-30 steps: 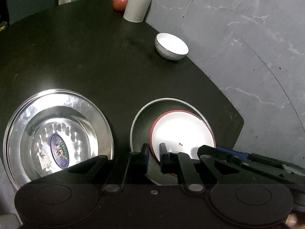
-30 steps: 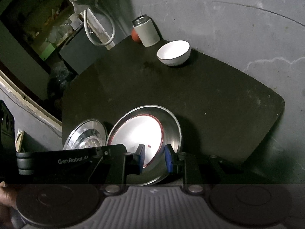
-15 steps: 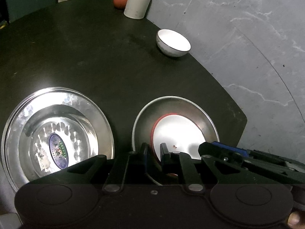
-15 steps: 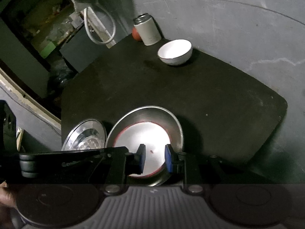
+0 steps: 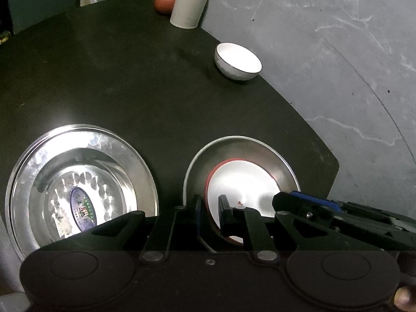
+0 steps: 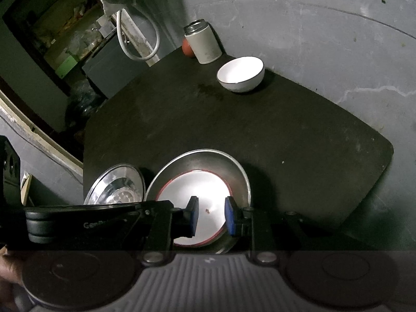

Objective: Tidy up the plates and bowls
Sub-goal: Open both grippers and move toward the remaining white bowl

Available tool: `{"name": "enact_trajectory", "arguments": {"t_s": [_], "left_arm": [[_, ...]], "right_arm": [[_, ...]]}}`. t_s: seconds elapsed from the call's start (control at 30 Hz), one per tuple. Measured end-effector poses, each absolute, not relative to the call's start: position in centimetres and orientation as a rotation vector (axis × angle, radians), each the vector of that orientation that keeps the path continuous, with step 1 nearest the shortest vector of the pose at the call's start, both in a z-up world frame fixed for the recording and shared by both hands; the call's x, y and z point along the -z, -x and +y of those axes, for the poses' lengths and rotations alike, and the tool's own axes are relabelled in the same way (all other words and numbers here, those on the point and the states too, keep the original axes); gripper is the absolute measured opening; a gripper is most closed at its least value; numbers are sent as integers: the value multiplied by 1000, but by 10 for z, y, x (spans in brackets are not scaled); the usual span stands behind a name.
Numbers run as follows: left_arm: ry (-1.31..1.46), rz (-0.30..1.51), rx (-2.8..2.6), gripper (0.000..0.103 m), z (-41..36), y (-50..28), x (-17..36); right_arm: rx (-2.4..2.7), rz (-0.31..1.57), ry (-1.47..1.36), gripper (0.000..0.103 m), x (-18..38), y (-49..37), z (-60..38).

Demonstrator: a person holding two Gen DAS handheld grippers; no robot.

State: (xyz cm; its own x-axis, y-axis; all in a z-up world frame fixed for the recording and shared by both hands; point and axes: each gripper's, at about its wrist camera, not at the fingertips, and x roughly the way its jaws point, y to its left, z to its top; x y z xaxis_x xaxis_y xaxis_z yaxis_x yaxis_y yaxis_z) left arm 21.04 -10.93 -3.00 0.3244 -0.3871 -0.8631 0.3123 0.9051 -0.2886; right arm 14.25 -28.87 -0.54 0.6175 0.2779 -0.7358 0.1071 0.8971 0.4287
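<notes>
My two fisheye views are dim, lit from overhead so glare blooms on the steel plate [image 5: 80, 189] and the red-rimmed plate [image 5: 241, 187], the dark table [image 5: 117, 78] swallows detail, edges bend, and corners go black.

Brought the red-rimmed plate [image 6: 197, 189] down from its tilt: a second ago leaned toward the left wall of the steel dish [image 6: 234, 166], now laid flat near the middle of it. Left more bare steel showing beyond its far edge in the left wrist view, where it looks smaller and lower than before. Eased the left tongs [image 5: 210, 213] a touch wider, with the plate's near rim between the fingers; cannot tell whether clamped or loose. Moved the right tongs [image 6: 211, 215] forward over the plate's face, fingers apart, so that the small red speck, earlier just beyond them, now sits between them.
</notes>
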Motion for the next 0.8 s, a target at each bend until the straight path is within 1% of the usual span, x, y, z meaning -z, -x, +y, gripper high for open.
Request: {"name": "enact_trajectory", "arguments": {"t_s": [0.23, 0.33, 0.4, 0.47, 0.5, 0.53, 0.57, 0.6, 0.63, 0.7, 0.77, 0.8], "left_arm": [[78, 1134, 455, 19, -106, -211, 20], [84, 1125, 450, 20, -104, -214, 17], [90, 1123, 446, 20, -103, -216, 16], [95, 1115, 444, 24, -102, -217, 13], [100, 1109, 448, 28, -102, -218, 12], [105, 1099, 455, 39, -103, -218, 10], [103, 1086, 454, 47, -104, -218, 8], [96, 1073, 447, 58, -105, -219, 7], [88, 1058, 440, 62, -105, -220, 5], [83, 1045, 434, 63, -105, -223, 2], [92, 1036, 428, 68, -103, -226, -1], [96, 1029, 421, 72, -103, -228, -2]], "right_arm": [[-93, 888, -459, 26, -2, -143, -294], [-87, 885, -458, 26, -2, -144, -296], [-84, 884, -459, 27, -2, -144, -298], [-78, 882, -463, 29, -2, -144, -300], [-73, 878, -467, 30, -1, -144, -302], [-69, 874, -473, 36, -1, -145, -303], [-63, 870, -479, 43, 0, -146, -305], [-54, 868, -482, 46, 0, -147, -307], [-44, 866, -485, 48, 1, -147, -309], [-28, 865, -492, 51, 3, -150, -314], [-12, 865, -499, 57, 5, -152, -317], [-5, 865, -502, 59, 6, -153, -320]]}}
